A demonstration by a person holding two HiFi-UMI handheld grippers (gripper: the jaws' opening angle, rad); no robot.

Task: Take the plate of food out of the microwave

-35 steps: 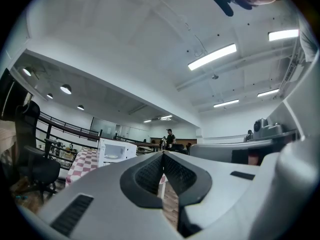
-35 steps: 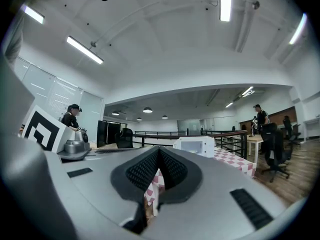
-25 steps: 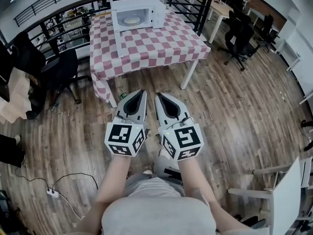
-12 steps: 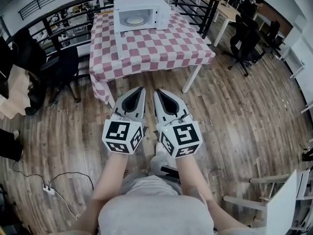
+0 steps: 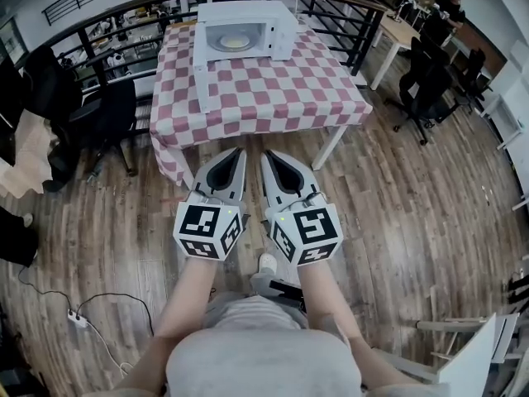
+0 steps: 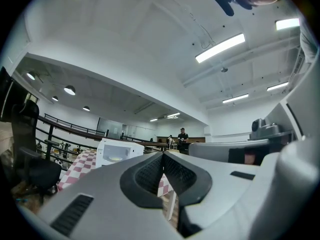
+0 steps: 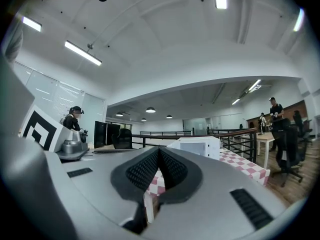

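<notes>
A white microwave (image 5: 248, 27) stands at the far end of a table under a red-and-white checked cloth (image 5: 264, 93). Its door (image 5: 201, 73) hangs open to the left, and a plate of pale food (image 5: 233, 41) lies inside. My left gripper (image 5: 238, 152) and right gripper (image 5: 268, 155) are held side by side over the wooden floor, short of the table's near edge, both shut and holding nothing. The left gripper view shows the microwave (image 6: 118, 154) and plate (image 6: 115, 159) far ahead of the shut left gripper (image 6: 163, 154). The right gripper view has the microwave (image 7: 198, 146) beyond the right gripper (image 7: 159, 149).
A black office chair (image 5: 107, 114) stands left of the table and a dark railing (image 5: 116, 19) runs behind it. More black chairs (image 5: 430, 81) and a white desk (image 5: 398, 31) stand at the right. A power strip with cable (image 5: 76, 316) lies on the floor; a white chair (image 5: 475, 354) is at lower right.
The table and microwave have come nearer and sit lower in the head view as the person walks toward them. Both grippers stay shut, side by side.
</notes>
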